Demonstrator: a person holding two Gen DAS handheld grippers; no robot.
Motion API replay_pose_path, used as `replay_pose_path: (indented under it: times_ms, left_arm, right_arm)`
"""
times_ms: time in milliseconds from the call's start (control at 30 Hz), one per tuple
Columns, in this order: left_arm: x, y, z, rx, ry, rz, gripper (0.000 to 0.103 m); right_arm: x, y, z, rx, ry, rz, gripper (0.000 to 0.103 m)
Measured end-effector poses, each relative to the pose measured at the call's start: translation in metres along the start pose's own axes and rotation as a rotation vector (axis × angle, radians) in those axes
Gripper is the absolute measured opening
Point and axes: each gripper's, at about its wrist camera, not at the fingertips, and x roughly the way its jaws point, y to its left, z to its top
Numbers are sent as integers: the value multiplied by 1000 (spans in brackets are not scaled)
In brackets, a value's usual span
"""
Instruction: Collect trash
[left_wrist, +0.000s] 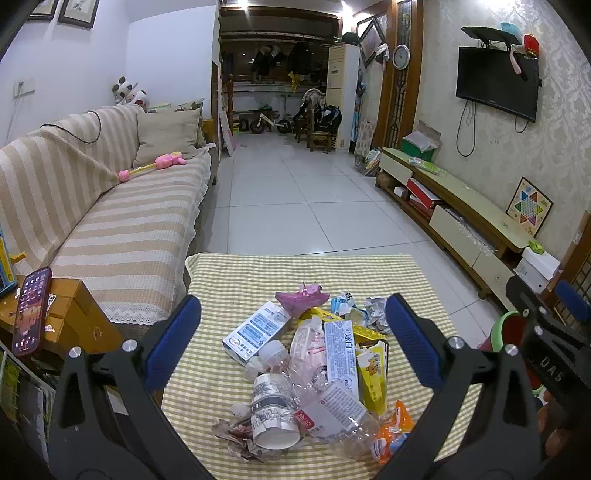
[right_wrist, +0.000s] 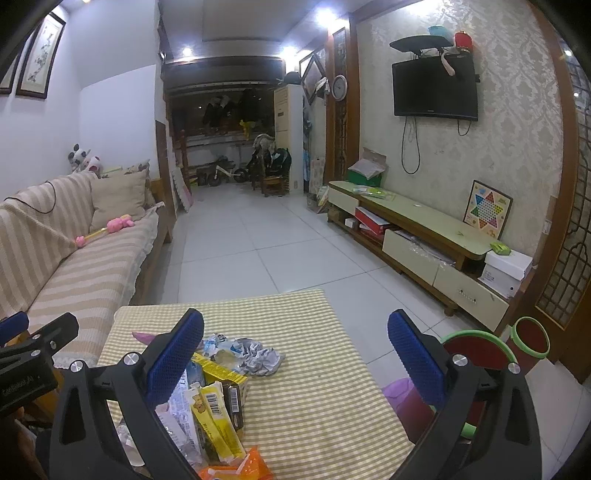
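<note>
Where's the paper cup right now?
In the left wrist view, the paper cup lies on its side at the near-left edge of the trash pile, beside the clear plastic bottle.

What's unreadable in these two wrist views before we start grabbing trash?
- Green-rimmed red bin: right wrist view, its inside hidden by the right hand-held gripper's finger.
- Trash pile's near edge, orange wrapper: right wrist view, cut off by the bottom edge.
- Crumpled brown paper: left wrist view, partly under the patterned paper cup.
- Carton print: too small to read.
</note>
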Motion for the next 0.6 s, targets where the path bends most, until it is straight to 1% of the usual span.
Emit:
replay_pose_path:
  times_ms: [133,233,433,600]
  left_arm:
    - [2,2,-1,-6,1,4,98]
    - [1,2,-2,-12,2,4,98]
    - [0,4,-1,-14,2,1,98]
    - [0,4,-3,-18,3,-1,98]
  right_arm:
    - [-1,3,-1,-10,4,-6,96]
    - [0,6,1,-29,11,-32,96]
    - [-1,9,0,-35,12,-39,96]
    - [-3,14,3,-65,15,-94,96]
